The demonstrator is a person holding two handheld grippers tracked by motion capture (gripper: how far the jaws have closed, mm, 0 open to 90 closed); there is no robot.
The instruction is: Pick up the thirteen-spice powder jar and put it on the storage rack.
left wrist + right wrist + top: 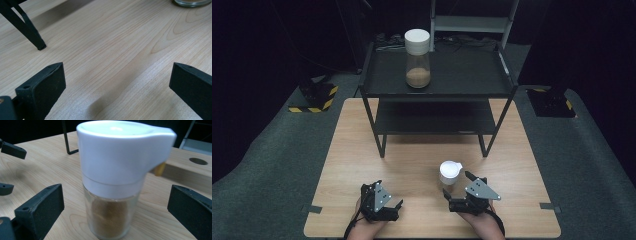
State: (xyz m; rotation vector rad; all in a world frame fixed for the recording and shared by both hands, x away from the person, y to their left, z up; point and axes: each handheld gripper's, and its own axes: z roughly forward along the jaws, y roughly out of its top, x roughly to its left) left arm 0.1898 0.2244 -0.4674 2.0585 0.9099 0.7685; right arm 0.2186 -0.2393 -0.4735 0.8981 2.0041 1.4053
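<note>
Black jaws of the right gripper [460, 186] stand wide apart at the near edge of the wooden table [352, 165], at about five o'clock in the high view. In the right gripper view the small jar [111, 195] stands upright between them, touched by neither; its white spouted cap sits over a glass body holding brown powder. In the high view the same jar [450, 174] rests on the table just beyond the gripper, toward twelve o'clock from it.

At about seven o'clock the left gripper [388, 197] hovers low over bare wood, its jaws equally spread and holding nothing.

Farther off, at twelve o'clock, a black shelf rack [492, 80] stands at the table's far side, and a taller jar [417, 57] with a white lid and a brown layer stands on its top shelf.

Judging from this, the grasp of the small jar is lined up but not closed; lifting and placing it, perhaps onto the rack, remain to be done.
</note>
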